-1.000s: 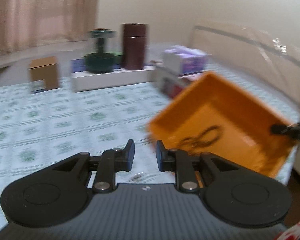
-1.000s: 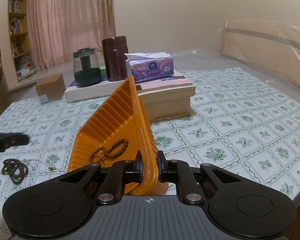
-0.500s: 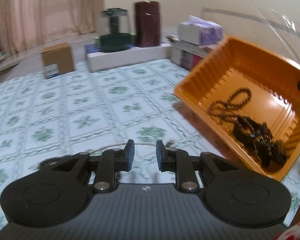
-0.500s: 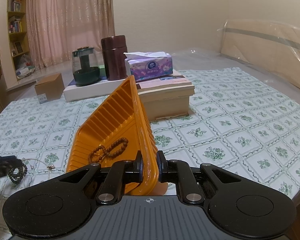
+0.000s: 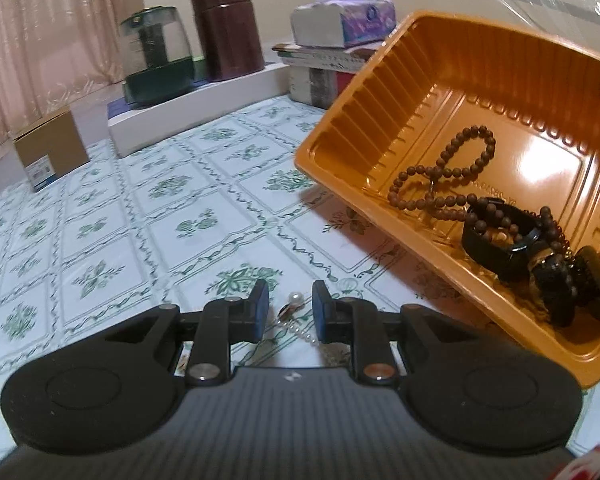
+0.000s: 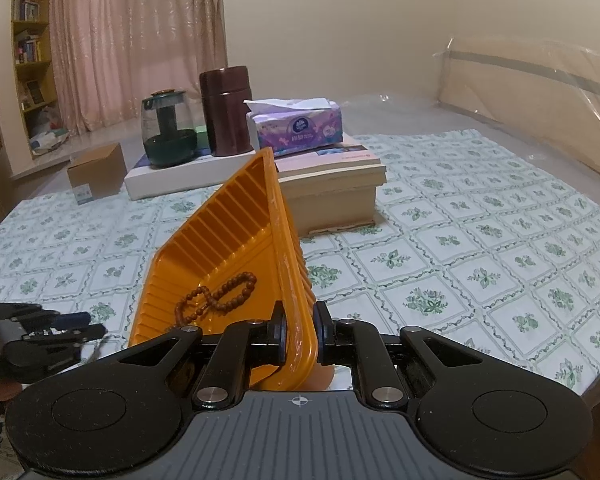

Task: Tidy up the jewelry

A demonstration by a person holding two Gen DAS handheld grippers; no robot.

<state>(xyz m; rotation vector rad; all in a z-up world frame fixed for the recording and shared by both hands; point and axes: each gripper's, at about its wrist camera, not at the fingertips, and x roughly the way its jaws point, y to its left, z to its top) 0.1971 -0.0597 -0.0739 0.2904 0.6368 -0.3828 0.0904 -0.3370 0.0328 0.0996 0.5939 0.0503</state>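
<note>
An orange plastic tray [image 5: 380, 92] hangs tilted above the flowered cloth, and my right gripper [image 6: 300, 330] is shut on its near rim [image 6: 296, 320]. A brown bead bracelet [image 5: 444, 172] and several black pieces [image 5: 540, 256] have slid to the tray's low corner. My left gripper [image 5: 290, 306] is down at the cloth and open. A thin pearl necklace [image 5: 296, 300] lies between its fingers, untouched by the pads. From the right wrist view the left gripper [image 6: 86, 325] shows low at the left, beside the tray [image 6: 228, 232], with the brown beads [image 6: 216, 296] inside.
At the back stand a glass teapot [image 6: 168, 132] and a brown canister [image 6: 226, 110] on a white box [image 6: 188, 178]. A tissue box [image 6: 296, 126] sits on stacked books [image 6: 332, 196]. A cardboard box [image 6: 96, 172] is at the left, a plastic-wrapped headboard [image 6: 540, 92] at the right.
My left gripper has dropped towards the cloth and rolled level, and the pearl necklace now lies between its fingers. The right gripper and the tray have kept still.
</note>
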